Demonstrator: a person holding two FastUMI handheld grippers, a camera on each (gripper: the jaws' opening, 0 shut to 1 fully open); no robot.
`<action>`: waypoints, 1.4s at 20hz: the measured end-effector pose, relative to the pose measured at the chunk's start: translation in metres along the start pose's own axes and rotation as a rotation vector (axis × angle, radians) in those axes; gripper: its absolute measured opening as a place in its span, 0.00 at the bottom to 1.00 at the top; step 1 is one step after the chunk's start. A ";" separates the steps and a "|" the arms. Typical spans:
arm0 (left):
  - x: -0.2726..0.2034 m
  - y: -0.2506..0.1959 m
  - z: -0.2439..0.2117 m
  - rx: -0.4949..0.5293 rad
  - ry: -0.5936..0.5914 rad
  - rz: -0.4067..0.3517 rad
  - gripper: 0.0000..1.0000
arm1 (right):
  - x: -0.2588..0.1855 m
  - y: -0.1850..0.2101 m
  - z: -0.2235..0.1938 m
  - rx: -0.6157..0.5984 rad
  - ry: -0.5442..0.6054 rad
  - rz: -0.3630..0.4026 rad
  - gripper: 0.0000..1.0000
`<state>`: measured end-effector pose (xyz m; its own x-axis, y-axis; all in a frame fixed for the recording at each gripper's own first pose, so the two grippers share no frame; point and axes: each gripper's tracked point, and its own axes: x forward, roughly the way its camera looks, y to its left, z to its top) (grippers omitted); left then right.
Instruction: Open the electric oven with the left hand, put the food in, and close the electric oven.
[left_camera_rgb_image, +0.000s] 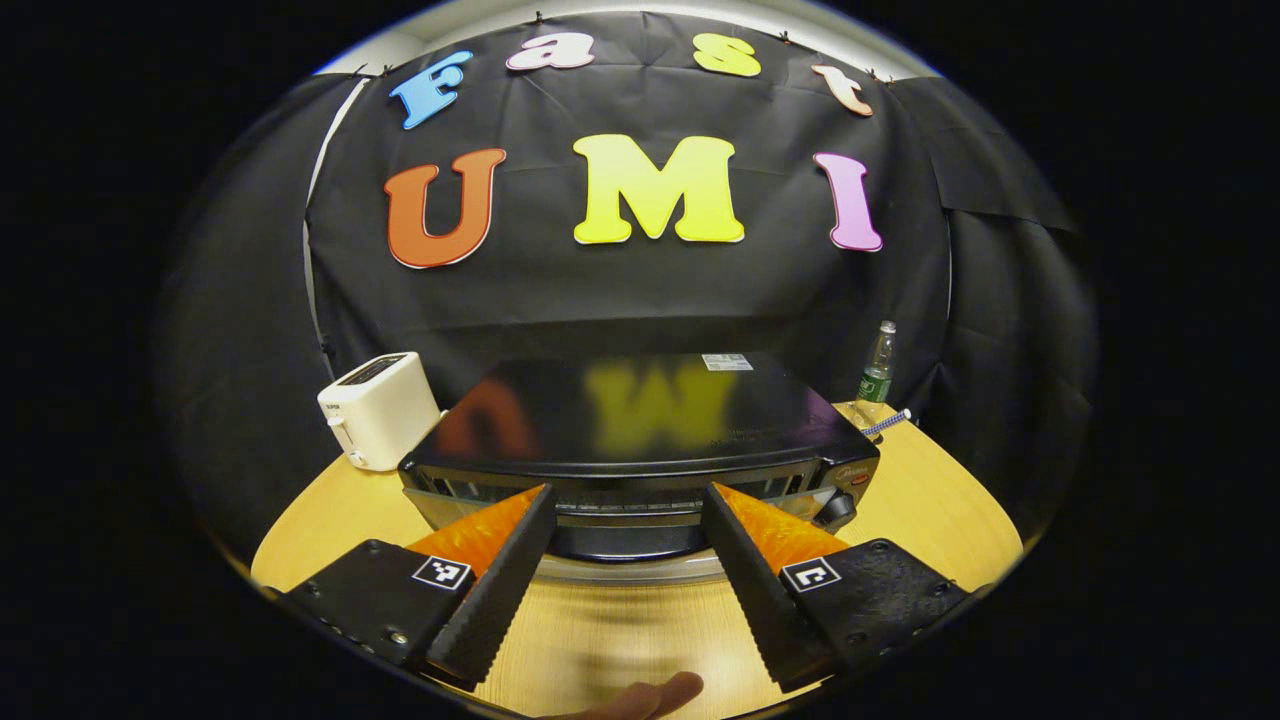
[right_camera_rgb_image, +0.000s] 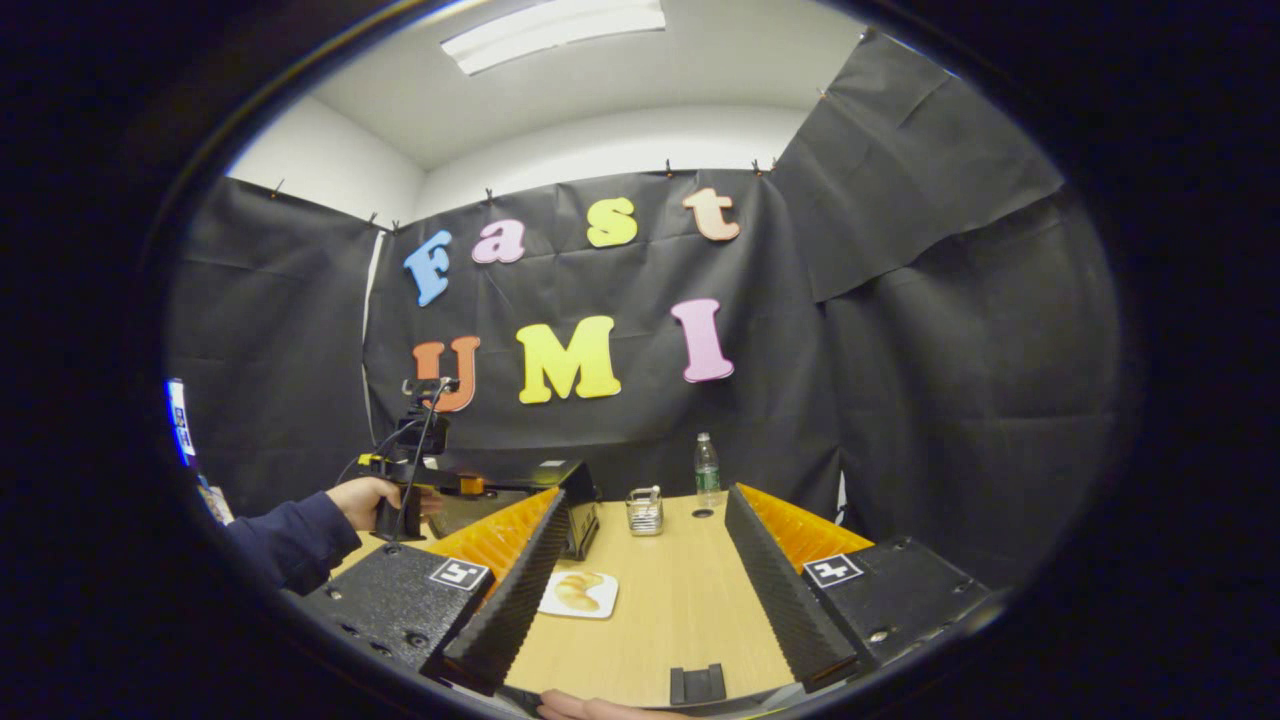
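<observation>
The black electric oven (left_camera_rgb_image: 640, 410) sits on the wooden table (left_camera_rgb_image: 930, 510), its glossy top facing me and its door shut. My left gripper (left_camera_rgb_image: 628, 495) is open, its fingers spread to either side of the door's upper edge and handle (left_camera_rgb_image: 622, 540), close to it. In the right gripper view, a white plate with golden bread (right_camera_rgb_image: 578, 593) lies on the table (right_camera_rgb_image: 680, 600), just right of the oven (right_camera_rgb_image: 572, 475). My right gripper (right_camera_rgb_image: 645, 495) hangs open above the table with nothing in it. A hand (right_camera_rgb_image: 358, 500) holds the left gripper (right_camera_rgb_image: 470, 487) at the oven's front.
A white toaster (left_camera_rgb_image: 380, 410) stands left of the oven. A green-labelled bottle (left_camera_rgb_image: 878, 368) stands behind its right corner, also seen as the bottle (right_camera_rgb_image: 707, 468) beside a small wire holder (right_camera_rgb_image: 645, 510). A small black bracket (right_camera_rgb_image: 697, 685) sits at the table's near edge.
</observation>
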<state>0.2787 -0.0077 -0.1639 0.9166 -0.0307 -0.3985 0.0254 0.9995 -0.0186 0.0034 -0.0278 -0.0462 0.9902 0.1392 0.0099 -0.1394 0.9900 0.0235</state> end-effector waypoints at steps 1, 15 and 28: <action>-0.006 0.000 -0.005 0.001 0.003 -0.006 0.98 | 0.001 -0.001 0.001 -0.002 -0.005 -0.003 0.96; -0.073 -0.008 -0.101 -0.002 0.075 -0.009 0.97 | 0.000 -0.006 0.003 -0.006 -0.016 -0.032 0.96; -0.075 -0.014 -0.189 -0.038 0.228 -0.012 0.95 | 0.010 -0.009 -0.006 0.009 0.016 -0.035 0.96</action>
<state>0.1346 -0.0212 -0.3068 0.8022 -0.0477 -0.5952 0.0168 0.9982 -0.0574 0.0147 -0.0350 -0.0527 0.9944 0.1053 -0.0070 -0.1050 0.9940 0.0322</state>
